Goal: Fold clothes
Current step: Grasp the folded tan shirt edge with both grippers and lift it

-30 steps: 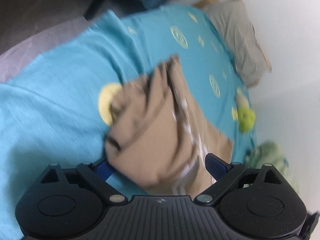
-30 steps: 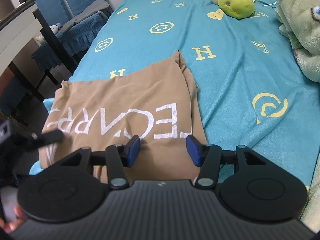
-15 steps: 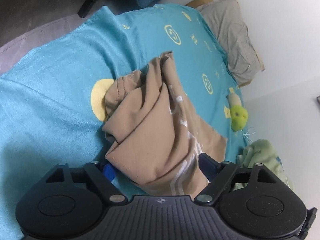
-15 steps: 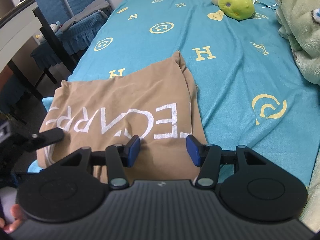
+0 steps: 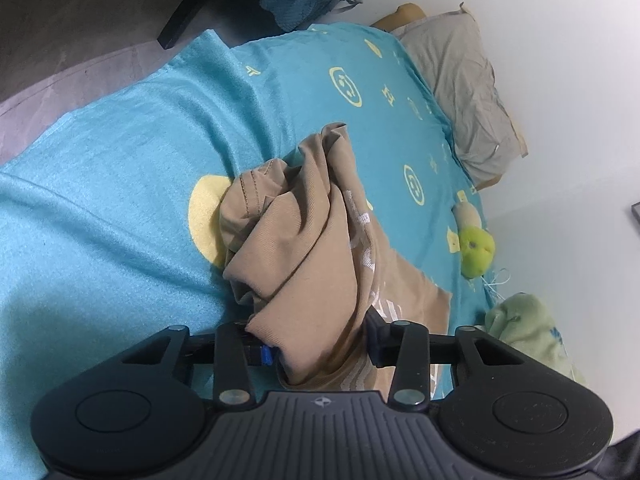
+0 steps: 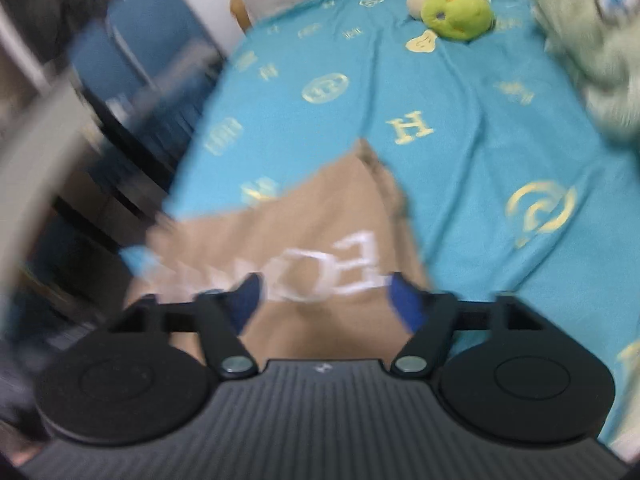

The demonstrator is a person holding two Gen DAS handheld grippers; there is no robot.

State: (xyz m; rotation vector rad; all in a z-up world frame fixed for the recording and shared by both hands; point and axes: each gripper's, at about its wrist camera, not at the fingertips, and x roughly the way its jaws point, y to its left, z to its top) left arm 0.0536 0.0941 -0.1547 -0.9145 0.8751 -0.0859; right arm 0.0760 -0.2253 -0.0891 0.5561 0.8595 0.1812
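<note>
Where the turquoise bedspread [image 5: 120, 184] fills both views, one bed is seen, patterned with yellow letters and smiley rings. One grey pillow [image 5: 464, 92] is found at two o'clock in the left wrist view, and one pale green blanket [image 6: 588, 40] is heaped at two o'clock in the right wrist view. One tan garment [image 5: 304, 248] is counted; it is spread on the bedspread near the centre of both views, printed with large white letters, its near part bunched into thick folds with a stitched hem showing at ten o'clock of the heap. One green plush toy [image 6: 456, 12] is seen at one o'clock in the right wrist view, well apart from the garment. Two grippers are counted. The left gripper [image 5: 320, 348] is closing, a gathered fold of the garment being pinched between its jaws. The right gripper [image 6: 324, 300] is opening, its jaws spread above the lettered cloth with nothing gripped; this view is blurred.
</note>
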